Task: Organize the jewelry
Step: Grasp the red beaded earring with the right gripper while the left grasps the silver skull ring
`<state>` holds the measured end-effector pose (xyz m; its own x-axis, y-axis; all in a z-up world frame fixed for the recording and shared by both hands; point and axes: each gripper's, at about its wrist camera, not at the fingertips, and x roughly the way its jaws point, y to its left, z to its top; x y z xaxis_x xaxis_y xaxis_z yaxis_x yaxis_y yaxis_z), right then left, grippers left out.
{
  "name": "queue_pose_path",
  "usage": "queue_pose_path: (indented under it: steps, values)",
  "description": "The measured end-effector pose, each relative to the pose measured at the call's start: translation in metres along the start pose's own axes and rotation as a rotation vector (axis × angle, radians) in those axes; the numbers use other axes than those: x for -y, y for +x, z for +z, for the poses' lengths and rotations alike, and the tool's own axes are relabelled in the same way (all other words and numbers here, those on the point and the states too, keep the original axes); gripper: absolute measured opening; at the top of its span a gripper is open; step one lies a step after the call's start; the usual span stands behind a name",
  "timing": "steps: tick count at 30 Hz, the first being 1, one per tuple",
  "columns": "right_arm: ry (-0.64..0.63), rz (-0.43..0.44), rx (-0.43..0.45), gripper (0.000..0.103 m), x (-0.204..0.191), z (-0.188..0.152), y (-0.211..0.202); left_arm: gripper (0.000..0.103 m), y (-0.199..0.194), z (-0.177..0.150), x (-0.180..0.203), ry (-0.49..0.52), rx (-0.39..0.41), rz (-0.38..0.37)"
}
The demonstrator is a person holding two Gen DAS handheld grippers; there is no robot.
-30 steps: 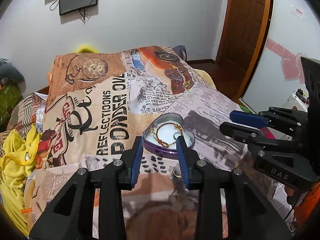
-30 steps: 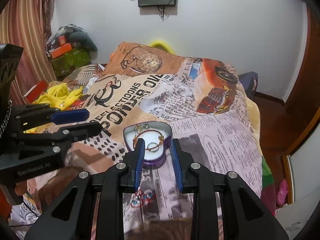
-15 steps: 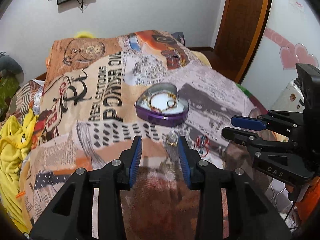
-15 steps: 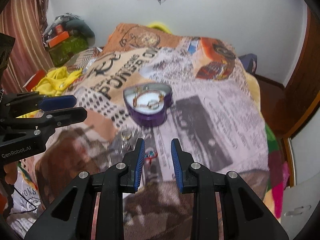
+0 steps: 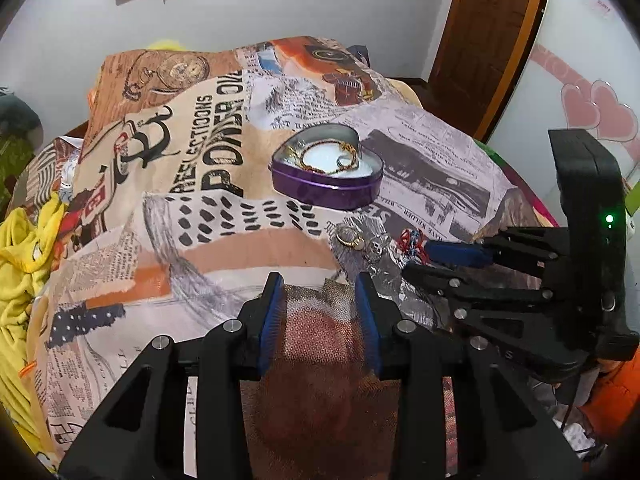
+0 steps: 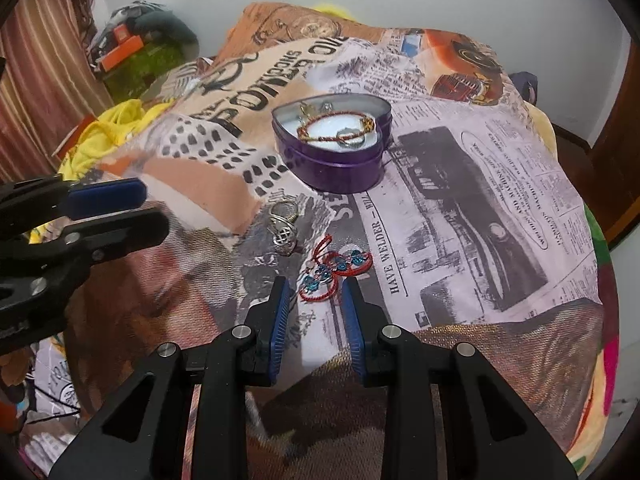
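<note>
A purple heart-shaped tin (image 5: 326, 190) (image 6: 336, 168) sits open on the printed bedspread, with a gold-and-red bracelet (image 6: 336, 126) and a ring inside. In front of it lie rings (image 5: 352, 238) (image 6: 284, 226) and a red thread bracelet with blue beads (image 6: 334, 270) (image 5: 410, 240). My right gripper (image 6: 313, 296) is open, its fingertips just short of the red bracelet. My left gripper (image 5: 320, 292) is open and empty, a little before the rings. Each gripper also shows in the other's view (image 5: 440, 258) (image 6: 132, 216).
The bedspread (image 5: 208, 208) covers a bed. Yellow cloth (image 5: 24, 248) lies at its left side. A wooden door (image 5: 488, 40) stands at the right, and clutter (image 6: 132, 48) is piled by the striped curtain at the far left.
Both grippers have pulled back from the tin towards the near edge of the bed. The right gripper has dropped down close to the red bracelet. The rings and bracelet came into view.
</note>
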<state>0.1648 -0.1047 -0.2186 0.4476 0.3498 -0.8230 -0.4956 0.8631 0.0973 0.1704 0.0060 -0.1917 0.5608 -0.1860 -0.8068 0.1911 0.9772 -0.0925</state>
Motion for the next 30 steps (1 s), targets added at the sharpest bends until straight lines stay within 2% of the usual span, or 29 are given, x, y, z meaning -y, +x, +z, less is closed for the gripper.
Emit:
queue_pose_path:
  steps: [7,8,9,10,12,14,18,30]
  values:
    - [0.002,-0.025,0.02,0.024,0.01,-0.001,0.001,0.036,0.013,0.0,0.009,0.015,-0.014,-0.035]
    - [0.001,-0.027,0.027,0.022,0.01,0.0,0.001,0.036,0.014,0.0,0.01,0.017,-0.015,-0.041]
    - [-0.004,-0.038,0.035,0.014,0.011,0.0,0.001,0.036,0.016,0.0,0.011,0.018,-0.018,-0.048]
    - [-0.014,-0.049,0.041,0.01,0.011,-0.001,0.001,0.036,0.018,0.001,0.012,0.019,-0.02,-0.056]
    - [-0.012,-0.038,0.053,0.007,0.013,-0.002,0.0,0.036,0.023,0.002,0.015,0.018,-0.028,-0.075]
    - [-0.01,-0.033,0.063,0.007,0.015,-0.002,-0.001,0.036,0.029,0.003,0.017,0.01,-0.039,-0.095]
    - [0.01,-0.015,0.081,0.007,0.019,-0.001,-0.006,0.024,0.041,0.004,0.021,0.01,-0.064,-0.119]
    - [0.059,-0.014,0.143,0.007,0.036,0.005,-0.022,0.021,0.066,0.015,0.034,0.016,-0.081,-0.11]
